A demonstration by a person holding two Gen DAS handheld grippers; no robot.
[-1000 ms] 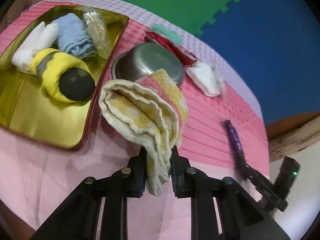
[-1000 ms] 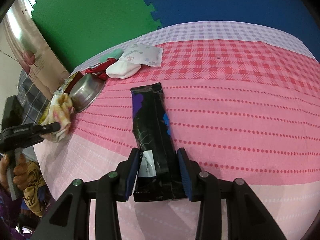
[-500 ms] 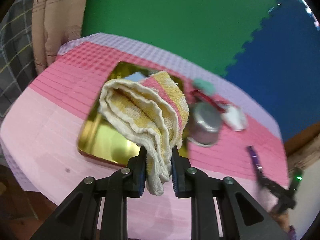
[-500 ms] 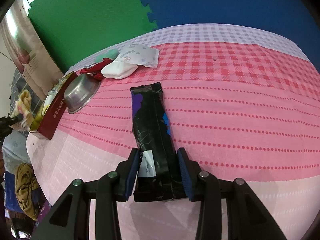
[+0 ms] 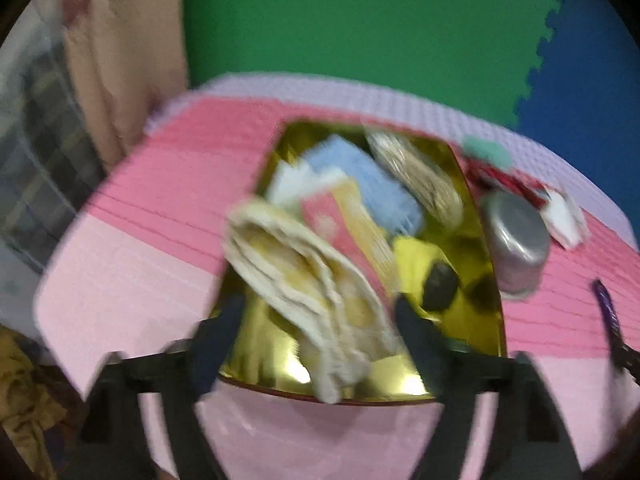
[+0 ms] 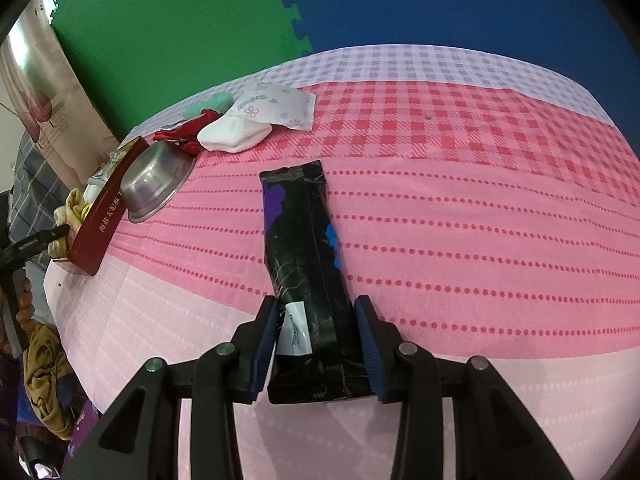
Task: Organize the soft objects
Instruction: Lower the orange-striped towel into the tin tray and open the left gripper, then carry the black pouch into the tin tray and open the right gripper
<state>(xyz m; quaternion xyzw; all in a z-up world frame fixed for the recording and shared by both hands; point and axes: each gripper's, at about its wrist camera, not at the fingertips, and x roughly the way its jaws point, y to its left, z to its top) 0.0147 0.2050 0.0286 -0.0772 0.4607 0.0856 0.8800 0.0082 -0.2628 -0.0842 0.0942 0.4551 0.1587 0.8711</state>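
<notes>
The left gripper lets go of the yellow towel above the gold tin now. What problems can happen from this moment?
1. The left gripper jaws are opening, and the yellow towel falls near the gold tin's front rim; part may drape outside.
2. The steel bowl stands close beside the tin; a retreating gripper could knock it.
3. The picture is blurred, so the landing is uncertain.

Folded yellow-and-pink towel (image 5: 320, 280), blurred, over the gold tray (image 5: 486, 332) of soft cloths

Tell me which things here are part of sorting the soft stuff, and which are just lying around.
Job:
towel
gold tin
blue cloth
white sock
red cloth
left gripper, opening

Lying about:
steel bowl
black packet
white sachet
</notes>
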